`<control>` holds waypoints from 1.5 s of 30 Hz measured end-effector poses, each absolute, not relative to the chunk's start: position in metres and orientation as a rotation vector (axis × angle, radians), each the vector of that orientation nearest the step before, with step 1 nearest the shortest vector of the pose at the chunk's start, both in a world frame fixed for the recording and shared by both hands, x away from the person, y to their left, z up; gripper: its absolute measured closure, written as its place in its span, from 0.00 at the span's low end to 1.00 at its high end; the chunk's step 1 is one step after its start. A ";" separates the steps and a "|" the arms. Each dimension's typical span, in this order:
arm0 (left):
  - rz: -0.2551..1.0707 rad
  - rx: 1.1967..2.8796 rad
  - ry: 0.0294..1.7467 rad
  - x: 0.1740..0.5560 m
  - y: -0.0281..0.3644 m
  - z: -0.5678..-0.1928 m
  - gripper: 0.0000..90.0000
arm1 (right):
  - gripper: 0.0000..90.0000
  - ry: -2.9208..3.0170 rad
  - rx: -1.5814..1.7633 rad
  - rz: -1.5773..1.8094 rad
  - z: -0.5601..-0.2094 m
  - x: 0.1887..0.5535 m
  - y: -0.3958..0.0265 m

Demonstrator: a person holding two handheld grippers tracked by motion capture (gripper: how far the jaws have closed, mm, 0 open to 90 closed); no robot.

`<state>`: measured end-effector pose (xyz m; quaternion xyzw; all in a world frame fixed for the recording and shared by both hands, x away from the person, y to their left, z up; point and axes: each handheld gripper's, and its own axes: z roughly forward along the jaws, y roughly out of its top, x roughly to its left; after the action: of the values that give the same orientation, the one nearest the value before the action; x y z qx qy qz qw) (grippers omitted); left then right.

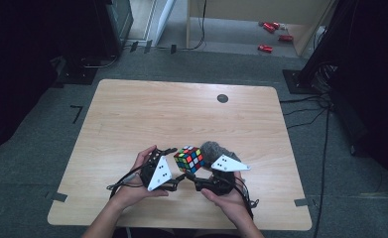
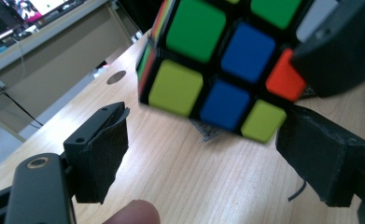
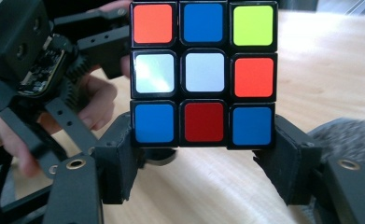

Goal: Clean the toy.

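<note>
1. Nearest the lower edge of the high view, two forearms come in, each hand carrying one gripper: two grippers in all, each with one white three-cornered plate on top.
2. The left gripper (image 1: 174, 166) sits just left of centre, low in that frame. In the left gripper view its two black jaws stand apart at the lower left and lower right, with bare table between them; nothing is pinched, and the pads do not press on the cube, which hangs just above and beyond them.
3. The right gripper (image 1: 191, 173) sits just right of it. In the right gripper view its two jaws clamp the bottom row of the Rubik's cube (image 3: 203, 74) from both sides, holding it off the table.
4. There is one cube (image 1: 189, 158), between the two grippers, low and centre in the high view. The face towards the right gripper shows nine stickers: three blue, two orange, two white, one yellow-green, one dark red.
5. One grey furry ball (image 1: 212, 148) lies just right of the cube, touching the right gripper's plate.
6. The table (image 1: 132, 114) is one pale wooden top, with one dark round cap (image 1: 223, 98) towards its far right.
7. Farthest, at the upper right on the floor, lie about four small red things (image 1: 273, 34).
</note>
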<state>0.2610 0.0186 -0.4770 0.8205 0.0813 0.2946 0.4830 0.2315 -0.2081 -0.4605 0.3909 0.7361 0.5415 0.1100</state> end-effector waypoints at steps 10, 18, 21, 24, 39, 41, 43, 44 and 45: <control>0.816 1.987 0.128 0.254 0.013 -0.481 0.30 | 0.39 2.248 1.220 1.650 -0.465 0.235 -0.204; 0.736 1.996 0.205 0.258 0.017 -0.479 0.38 | 0.28 2.250 1.248 1.749 -0.460 0.241 -0.215; 0.666 1.970 0.304 0.265 0.026 -0.476 0.39 | 0.26 2.199 1.238 1.778 -0.454 0.244 -0.229; 0.603 1.960 0.385 0.269 0.034 -0.472 0.39 | 0.31 2.084 1.262 1.723 -0.453 0.247 -0.247; 0.428 1.900 0.567 0.280 0.051 -0.470 0.39 | 0.50 2.010 1.459 1.095 -0.507 0.268 -0.257; 0.422 1.905 0.586 0.281 0.052 -0.470 0.39 | 0.50 2.038 1.439 1.043 -0.514 0.269 -0.254; 0.404 1.910 0.593 0.281 0.052 -0.470 0.39 | 0.56 2.027 1.408 1.009 -0.516 0.269 -0.252; 0.404 1.915 0.597 0.281 0.051 -0.471 0.39 | 0.62 2.023 1.405 1.003 -0.516 0.268 -0.252; 0.390 1.919 0.602 0.282 0.050 -0.471 0.39 | 0.67 2.020 1.404 1.000 -0.516 0.268 -0.253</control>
<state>0.2819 0.0500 -0.4709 0.8004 0.2509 0.1628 0.5195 0.2680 -0.2528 -0.5162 0.5131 0.7383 0.3656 0.2406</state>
